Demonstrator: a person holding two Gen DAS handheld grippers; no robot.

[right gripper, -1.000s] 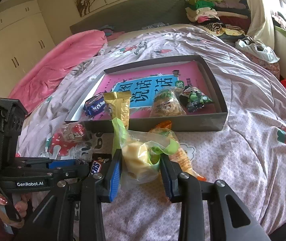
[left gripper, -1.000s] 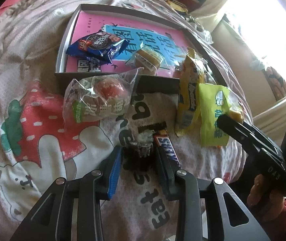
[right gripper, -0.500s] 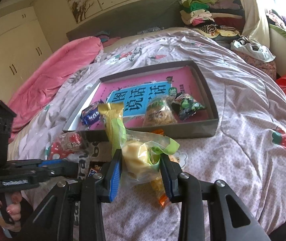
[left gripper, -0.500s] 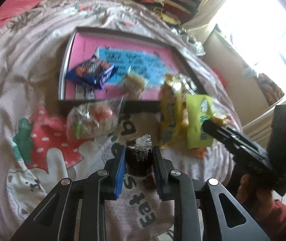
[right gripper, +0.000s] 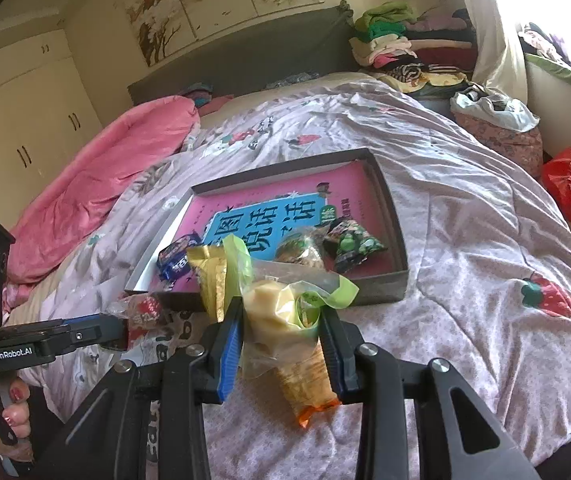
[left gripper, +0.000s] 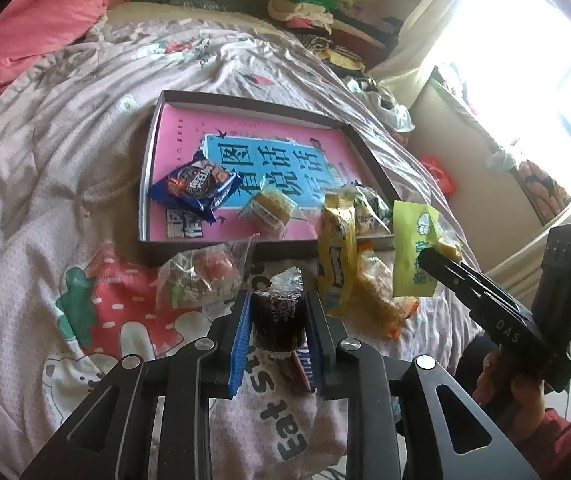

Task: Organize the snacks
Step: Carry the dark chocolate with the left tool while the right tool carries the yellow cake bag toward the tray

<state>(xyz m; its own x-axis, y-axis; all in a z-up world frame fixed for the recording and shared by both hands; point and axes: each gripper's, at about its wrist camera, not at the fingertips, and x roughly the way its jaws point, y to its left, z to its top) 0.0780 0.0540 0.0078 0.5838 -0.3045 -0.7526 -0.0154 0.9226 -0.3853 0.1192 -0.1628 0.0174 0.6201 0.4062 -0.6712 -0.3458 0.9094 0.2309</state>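
Both tools are loaded mid-carry. The left tool [left gripper: 277,322] clamps a dark cake [left gripper: 277,312] at lower centre; the right tool [right gripper: 281,344] grips a green bag [right gripper: 281,316]. Next, probably, comes release into the tray [left gripper: 147,184] at frame centre.

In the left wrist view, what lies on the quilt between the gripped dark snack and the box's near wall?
In the left wrist view, a clear-wrapped red snack lies there, left of the dark snack, reaching the box's near wall.
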